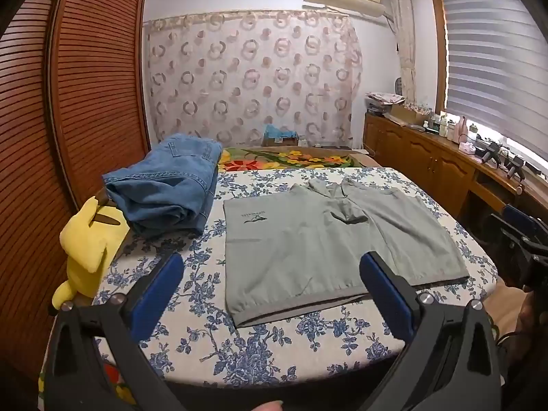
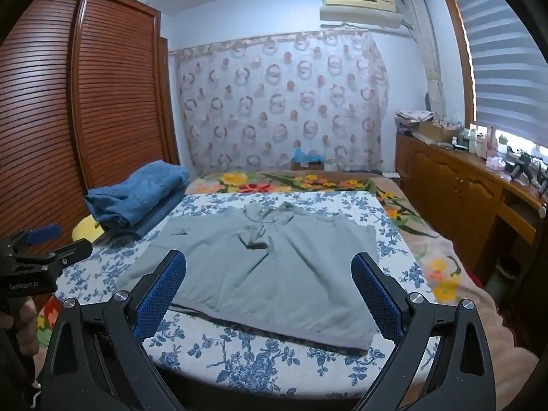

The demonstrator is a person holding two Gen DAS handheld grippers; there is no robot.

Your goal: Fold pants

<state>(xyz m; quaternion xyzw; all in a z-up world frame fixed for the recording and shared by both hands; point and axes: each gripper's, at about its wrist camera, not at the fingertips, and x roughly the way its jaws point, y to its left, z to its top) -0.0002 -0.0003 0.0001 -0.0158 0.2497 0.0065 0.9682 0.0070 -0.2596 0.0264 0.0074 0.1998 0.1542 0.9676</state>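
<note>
Both sets of jaws stand fully wide with nothing between them, hovering over the near edge of the bed (image 1: 308, 359). Just ahead of the left gripper (image 1: 270, 287) and the right gripper (image 2: 269, 291), the grey pants (image 1: 325, 239) lie spread flat on the floral sheet, waistband nearest, no fold made yet by the look of it. Farther off, left of the jaws, a pile of blue jeans (image 1: 171, 188) sits already folded. Judging so, the grey pair is all to do.

Right gripper (image 2: 269, 275) gapes above grey pants (image 2: 260, 274) — empty.
</note>
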